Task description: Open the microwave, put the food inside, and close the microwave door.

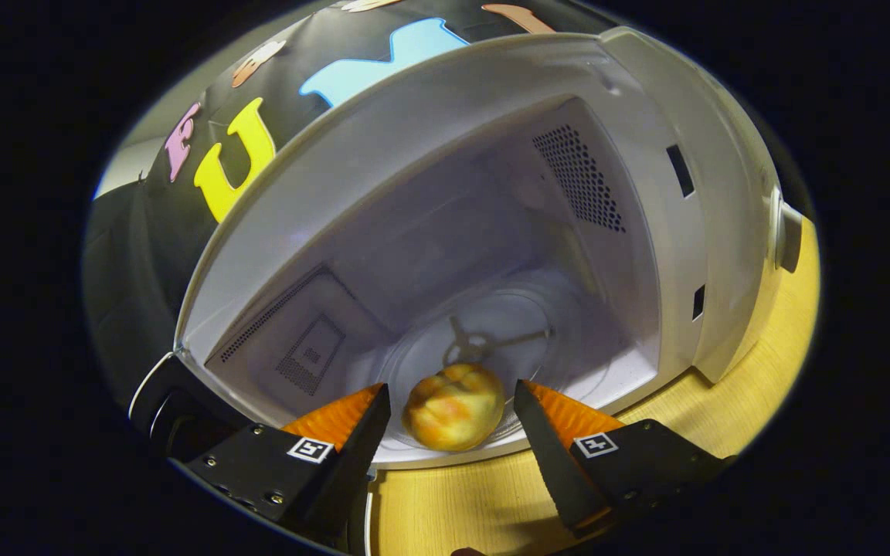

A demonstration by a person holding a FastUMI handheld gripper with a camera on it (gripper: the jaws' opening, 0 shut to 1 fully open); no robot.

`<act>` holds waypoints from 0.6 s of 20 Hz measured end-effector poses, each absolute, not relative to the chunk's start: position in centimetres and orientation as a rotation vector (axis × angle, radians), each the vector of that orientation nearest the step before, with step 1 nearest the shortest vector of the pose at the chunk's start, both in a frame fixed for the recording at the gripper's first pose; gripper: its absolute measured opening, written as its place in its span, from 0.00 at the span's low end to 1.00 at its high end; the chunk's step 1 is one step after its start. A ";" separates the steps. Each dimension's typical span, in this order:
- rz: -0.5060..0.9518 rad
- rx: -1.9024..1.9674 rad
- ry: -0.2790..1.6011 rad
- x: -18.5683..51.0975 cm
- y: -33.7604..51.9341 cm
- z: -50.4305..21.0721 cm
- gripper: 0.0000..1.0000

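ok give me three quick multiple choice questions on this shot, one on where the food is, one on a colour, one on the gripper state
1. Where is the bun?
A. on the wooden table outside the microwave
B. on the glass turntable just inside the microwave, between the fingertips
C. on top of the microwave

2. What colour are the microwave's inner walls?
A. white
B. red
C. dark green

3. How does the gripper stand?
A. shut tight on the bun
B. shut with nothing between the fingers
C. open, a gap on each side of the bun

Answers:
1. B, the bun rests on the turntable at the front of the cavity, flanked by the two fingers.
2. A, the cavity's walls and ceiling are plain white.
3. C, a gap shows between each finger and the bun.
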State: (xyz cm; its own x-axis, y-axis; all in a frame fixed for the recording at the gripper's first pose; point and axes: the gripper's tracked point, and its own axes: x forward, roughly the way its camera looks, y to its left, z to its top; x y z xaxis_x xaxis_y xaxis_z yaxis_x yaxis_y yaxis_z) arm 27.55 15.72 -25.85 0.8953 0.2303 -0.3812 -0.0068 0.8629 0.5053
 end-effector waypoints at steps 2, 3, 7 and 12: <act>0.138 0.501 0.427 26.5 15.7 -24.5 0.97; 0.146 0.495 0.418 25.7 15.8 -23.7 0.97; 0.181 0.425 0.368 21.8 16.0 -20.3 0.97; 0.237 0.325 0.311 16.1 16.8 -15.9 0.97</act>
